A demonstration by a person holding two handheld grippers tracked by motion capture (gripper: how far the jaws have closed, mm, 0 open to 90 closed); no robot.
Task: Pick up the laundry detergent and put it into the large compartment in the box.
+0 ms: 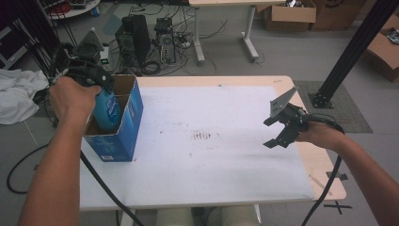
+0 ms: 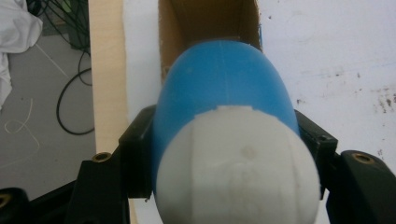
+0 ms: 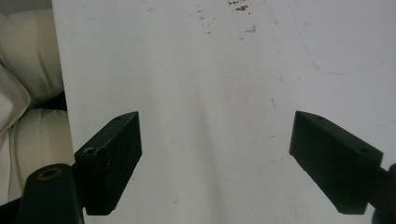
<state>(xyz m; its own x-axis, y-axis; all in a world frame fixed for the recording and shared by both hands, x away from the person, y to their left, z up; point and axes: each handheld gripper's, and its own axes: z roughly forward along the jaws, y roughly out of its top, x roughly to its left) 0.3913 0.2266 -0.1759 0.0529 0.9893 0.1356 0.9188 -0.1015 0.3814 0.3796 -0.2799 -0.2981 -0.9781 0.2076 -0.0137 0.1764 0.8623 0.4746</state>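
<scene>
Two grippers in play: my left gripper (image 1: 96,80) is clamped on the blue bottle (image 1: 107,110), jaws pressing either side of its body just below the white cap (image 2: 236,170). The bottle hangs nose-down in the open top of the blue cardboard box (image 1: 127,129), which stands at the table's (image 1: 211,183) left edge on the white mat (image 1: 226,160). Over on the right, my right gripper (image 1: 281,133) hovers above the mat, jaws spread wide with nothing between them, well apart from the box.
</scene>
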